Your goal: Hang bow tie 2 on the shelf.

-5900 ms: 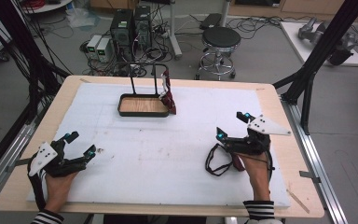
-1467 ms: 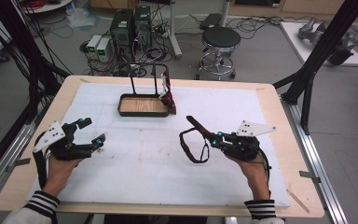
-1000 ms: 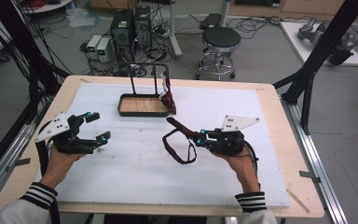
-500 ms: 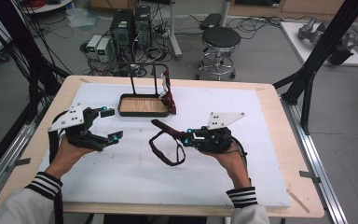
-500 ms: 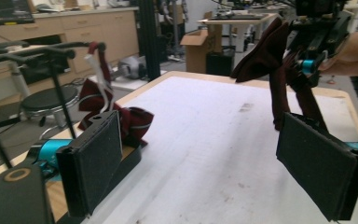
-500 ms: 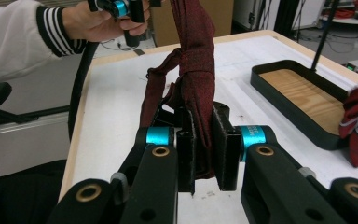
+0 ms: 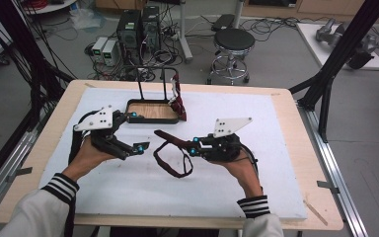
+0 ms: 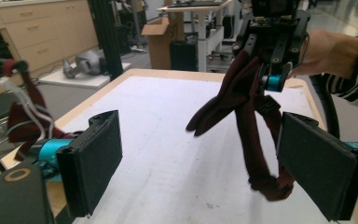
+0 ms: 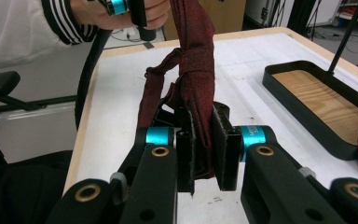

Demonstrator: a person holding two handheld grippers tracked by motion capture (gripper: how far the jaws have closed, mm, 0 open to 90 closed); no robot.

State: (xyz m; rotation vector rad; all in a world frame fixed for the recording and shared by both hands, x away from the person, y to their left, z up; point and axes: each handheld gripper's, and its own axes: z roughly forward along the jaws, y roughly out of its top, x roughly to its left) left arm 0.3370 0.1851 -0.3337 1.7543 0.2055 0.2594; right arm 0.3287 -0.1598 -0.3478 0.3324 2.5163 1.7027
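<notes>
Your right gripper (image 7: 193, 148) is clamped on a dark red necktie (image 7: 171, 153), holding its loop just off the white mat (image 7: 256, 197) so your left gripper (image 7: 139, 132), jaws spread wide and empty, can reach it. Open mat lies all around; only the tie stand's tray (image 7: 150, 111) sits close behind.

A grey concrete floor (image 7: 276, 69) strewn with black cables surrounds the light wooden table (image 7: 296, 148). At twelve o'clock stand black computer towers (image 7: 138, 24); at one o'clock, a round black stool (image 7: 234, 40). Black metal frame posts (image 7: 343, 49) rise at two o'clock.
</notes>
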